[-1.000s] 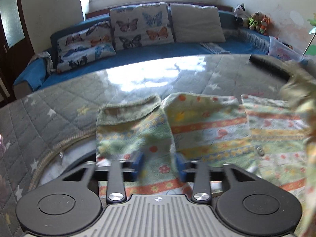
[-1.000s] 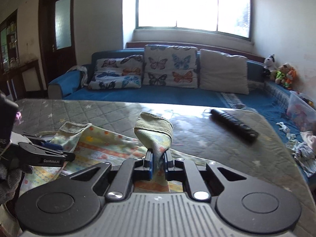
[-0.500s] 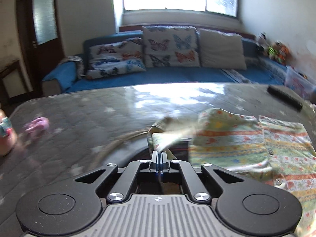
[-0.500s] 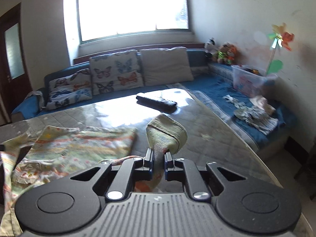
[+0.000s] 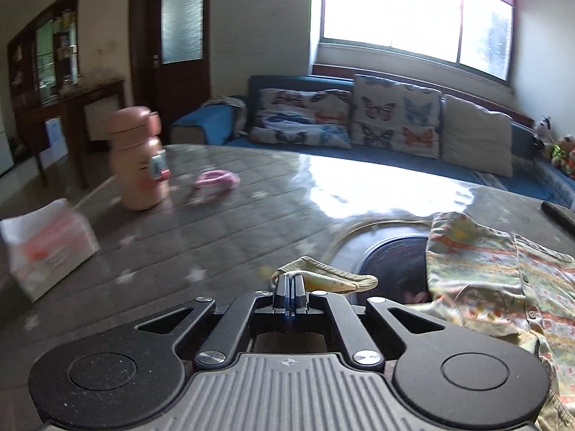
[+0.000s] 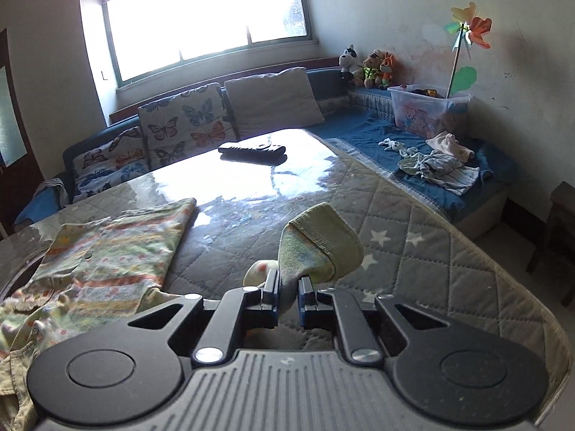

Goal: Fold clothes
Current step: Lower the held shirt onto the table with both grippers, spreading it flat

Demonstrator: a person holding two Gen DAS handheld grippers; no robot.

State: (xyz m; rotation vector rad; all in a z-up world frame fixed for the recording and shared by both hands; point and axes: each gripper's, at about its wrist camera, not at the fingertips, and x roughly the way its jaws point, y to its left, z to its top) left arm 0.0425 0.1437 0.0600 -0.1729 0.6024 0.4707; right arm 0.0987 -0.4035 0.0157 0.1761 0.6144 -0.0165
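Note:
A small patterned garment, green with orange stripes, lies on the glass-topped quilted table (image 5: 251, 222). Its body (image 5: 481, 269) shows at the right of the left wrist view and at the left of the right wrist view (image 6: 107, 255). My left gripper (image 5: 289, 280) is shut on one green ribbed sleeve cuff (image 5: 334, 274), low over the table. My right gripper (image 6: 288, 282) is shut on the other sleeve cuff (image 6: 320, 244), which sticks up between the fingers.
A pink bottle (image 5: 138, 160), a pink hair band (image 5: 217, 179) and a white box (image 5: 46, 248) stand at the table's left. A black remote (image 6: 251, 149) lies at the far side. A blue sofa (image 6: 359, 125) with cushions wraps behind; loose clothes (image 6: 435, 165) lie on it.
My left gripper shut on its cuff and swung out to the left with it. My right gripper swung to the right holding its cuff. The sleeves are pulled apart.

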